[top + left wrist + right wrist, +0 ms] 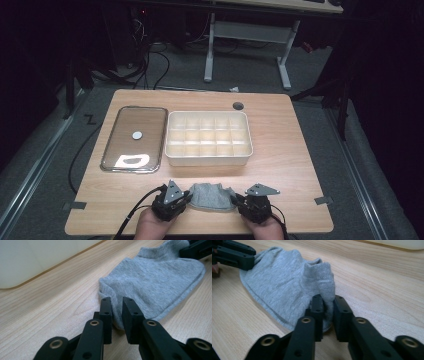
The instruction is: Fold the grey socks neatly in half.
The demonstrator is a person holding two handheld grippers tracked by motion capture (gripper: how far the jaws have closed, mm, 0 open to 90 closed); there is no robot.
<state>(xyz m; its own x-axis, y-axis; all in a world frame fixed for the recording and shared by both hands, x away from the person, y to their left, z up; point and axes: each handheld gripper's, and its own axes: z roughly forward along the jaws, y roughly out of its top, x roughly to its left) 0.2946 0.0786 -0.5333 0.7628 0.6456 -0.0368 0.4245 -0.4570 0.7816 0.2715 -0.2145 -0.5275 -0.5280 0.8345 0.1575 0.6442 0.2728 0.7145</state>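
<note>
Far left on the bench [280,130]: clear lid [134,139], lying flat w/ a small round white spot near its middle and a bright glare patch at the near end. Just right of it, close but apart, the white divided box [208,138], compartments in a grid, all looking bare from the high view.

Nearer edge now. My left claw [186,197] sits at the front-left, hand behind it, cable trailing off down-left. Jaws nearly closed, pinching the left end of the grey sock [211,196]. Left gripper view: fabric tucked between the two black jaws [117,312], sock spreading away across the wood, ribbed cuff at the far end, other claw's black tip on it up there.

Sock itself lies on the bench, between my two claws, near the front edge, well short of the box.

Right side: my right claw [238,199] on the sock's right end, hand behind. Right gripper view: jaws almost shut, a bunched fold of knit [323,290] standing up between them, rest of the sock flat on the wood beyond, left claw gripping the far end.
</note>
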